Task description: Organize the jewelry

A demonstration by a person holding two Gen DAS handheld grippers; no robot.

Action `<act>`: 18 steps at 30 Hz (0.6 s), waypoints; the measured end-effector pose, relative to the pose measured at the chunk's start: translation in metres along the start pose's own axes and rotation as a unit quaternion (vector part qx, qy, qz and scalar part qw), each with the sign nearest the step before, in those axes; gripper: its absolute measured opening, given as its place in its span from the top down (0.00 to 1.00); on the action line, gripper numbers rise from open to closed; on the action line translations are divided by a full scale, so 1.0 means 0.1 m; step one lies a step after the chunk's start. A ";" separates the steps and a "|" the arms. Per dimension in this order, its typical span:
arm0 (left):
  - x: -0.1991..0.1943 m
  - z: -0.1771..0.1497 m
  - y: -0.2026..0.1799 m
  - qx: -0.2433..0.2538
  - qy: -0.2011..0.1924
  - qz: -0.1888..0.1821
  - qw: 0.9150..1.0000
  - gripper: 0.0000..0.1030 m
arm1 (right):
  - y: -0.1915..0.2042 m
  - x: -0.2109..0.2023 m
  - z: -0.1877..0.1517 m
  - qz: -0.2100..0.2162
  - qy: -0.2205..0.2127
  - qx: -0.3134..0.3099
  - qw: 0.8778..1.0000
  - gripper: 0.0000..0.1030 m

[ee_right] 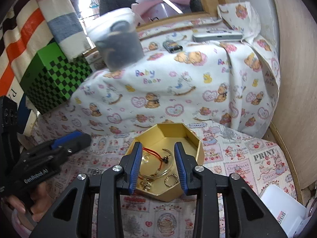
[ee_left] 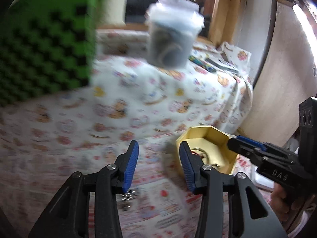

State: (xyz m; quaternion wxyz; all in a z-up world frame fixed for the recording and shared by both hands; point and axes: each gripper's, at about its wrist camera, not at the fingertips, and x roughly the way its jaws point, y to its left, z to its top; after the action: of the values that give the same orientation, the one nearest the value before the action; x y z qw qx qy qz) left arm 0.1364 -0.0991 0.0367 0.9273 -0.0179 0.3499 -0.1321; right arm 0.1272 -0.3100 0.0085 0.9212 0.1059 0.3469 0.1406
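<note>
We are holding our right gripper (ee_right: 158, 166) over the gold box (ee_right: 193, 150) of jewelry (ee_right: 156, 168) on the printed cloth (ee_right: 247, 158), jaws parted and gripping nothing, while our left gripper (ee_left: 158, 166) is hovering just beside that box, jaws likewise apart and empty.

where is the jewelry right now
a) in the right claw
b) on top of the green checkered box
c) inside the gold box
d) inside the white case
c: the ring, bangle and red cord lie inside the open gold box.
</note>
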 end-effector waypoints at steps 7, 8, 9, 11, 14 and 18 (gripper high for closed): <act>-0.48 -0.09 0.22 0.017 -0.042 0.055 0.997 0.49 | 0.15 -0.07 -0.02 0.009 -0.017 -0.018 1.000 0.58; -0.52 -0.10 0.27 0.012 -0.046 0.059 0.997 0.48 | 0.17 -0.07 -0.03 0.011 -0.018 -0.020 1.000 0.58; -0.56 -0.11 0.32 0.008 -0.049 0.063 0.997 0.47 | 0.18 -0.06 -0.04 0.011 -0.018 -0.023 1.000 0.57; -0.60 -0.16 0.40 -0.003 -0.052 0.071 0.996 0.47 | 0.20 -0.05 -0.05 0.010 -0.017 -0.026 0.999 0.57; -0.61 -0.23 0.47 -0.010 -0.052 0.078 0.996 0.44 | 0.21 -0.03 -0.06 0.010 -0.014 -0.028 0.999 0.57; -0.54 -0.32 0.56 -0.031 -0.036 0.099 0.994 0.36 | 0.22 -0.02 -0.07 0.008 -0.013 -0.029 0.999 0.57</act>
State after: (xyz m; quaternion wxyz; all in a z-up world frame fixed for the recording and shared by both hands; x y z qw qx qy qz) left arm 0.0892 -0.0289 0.0403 0.9469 -0.0168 0.3200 -0.0275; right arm 0.1172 -0.2896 0.0104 0.9273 0.0832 0.3296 0.1566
